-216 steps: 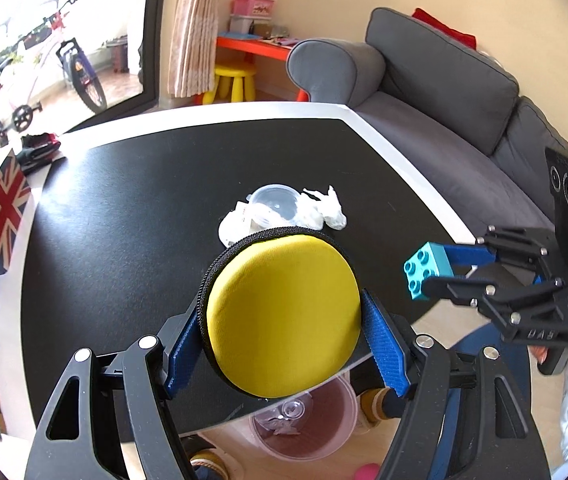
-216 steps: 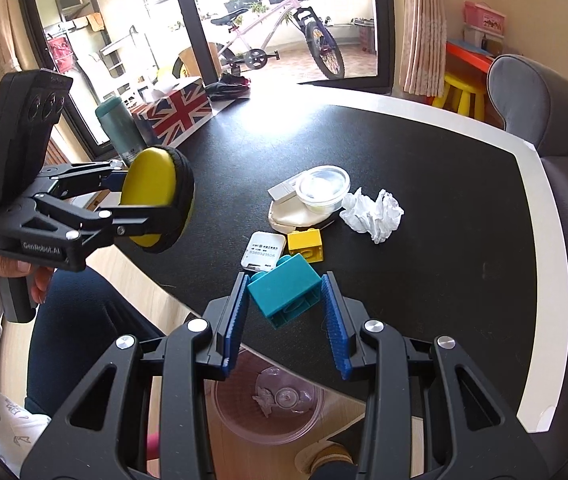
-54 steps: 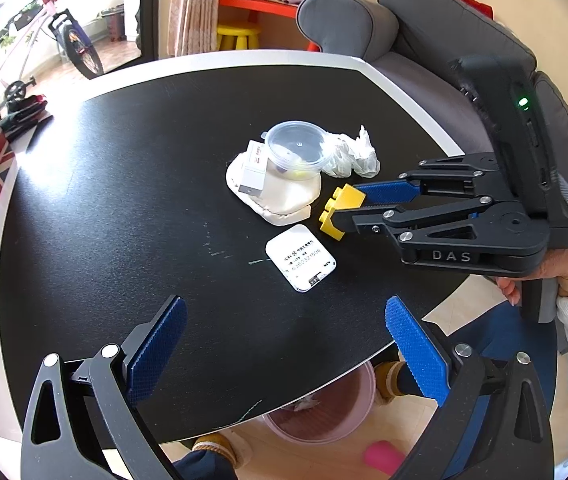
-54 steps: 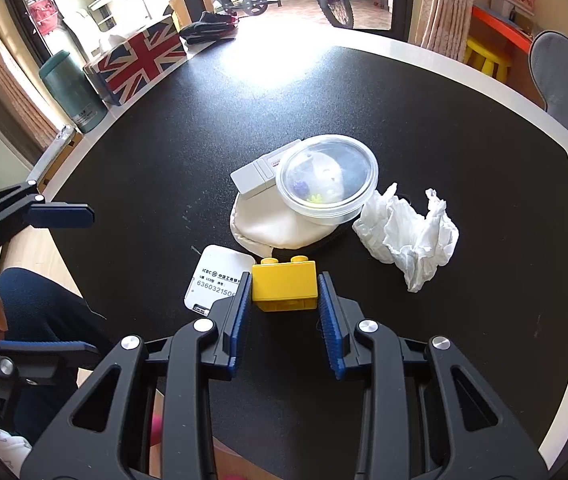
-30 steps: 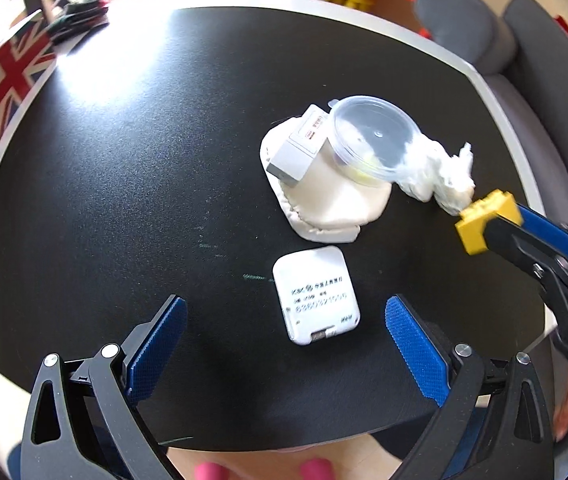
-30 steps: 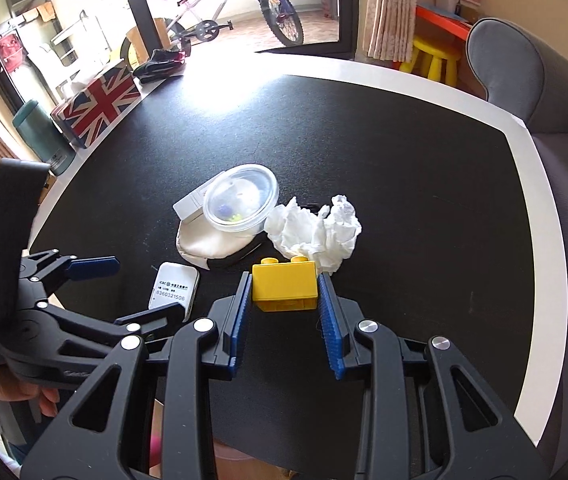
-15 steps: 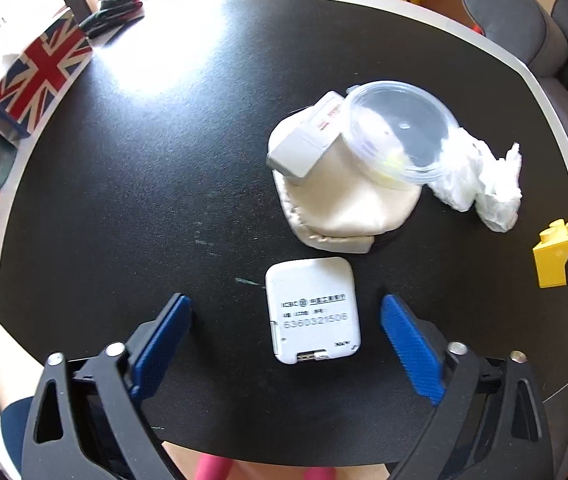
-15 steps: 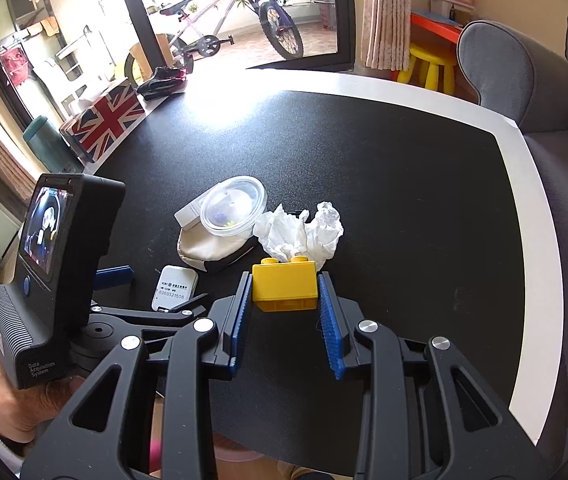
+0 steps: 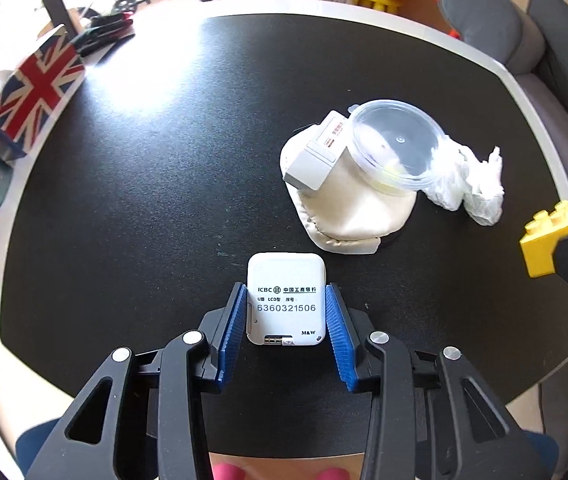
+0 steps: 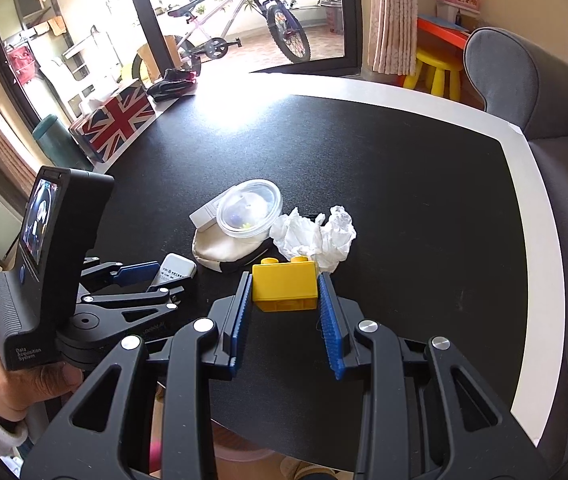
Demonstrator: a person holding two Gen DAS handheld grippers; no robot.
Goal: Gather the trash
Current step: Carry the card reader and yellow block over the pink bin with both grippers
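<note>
My left gripper (image 9: pixel 286 304) is shut on a small white ICBC device (image 9: pixel 286 300) that rests on the black table (image 9: pixel 155 184) near its front edge; it also shows in the right wrist view (image 10: pixel 173 269). My right gripper (image 10: pixel 285 288) is shut on a yellow toy brick (image 10: pixel 285 286) and holds it above the table; the brick also shows in the left wrist view (image 9: pixel 550 240). Beyond lie a cream pouch (image 9: pixel 354 208), a small white box (image 9: pixel 318 156), a clear round lidded container (image 9: pixel 396 146) and a crumpled white tissue (image 9: pixel 472 188).
A Union Jack box (image 9: pixel 31 92) and a teal bottle (image 10: pixel 57 146) stand at the table's far left edge. A grey sofa (image 10: pixel 532 92) is on the right. A pink bin (image 10: pixel 239 454) shows under the table's front edge.
My left gripper has moved forward and closed on the white device. My right gripper still holds the yellow brick and has drawn back a little.
</note>
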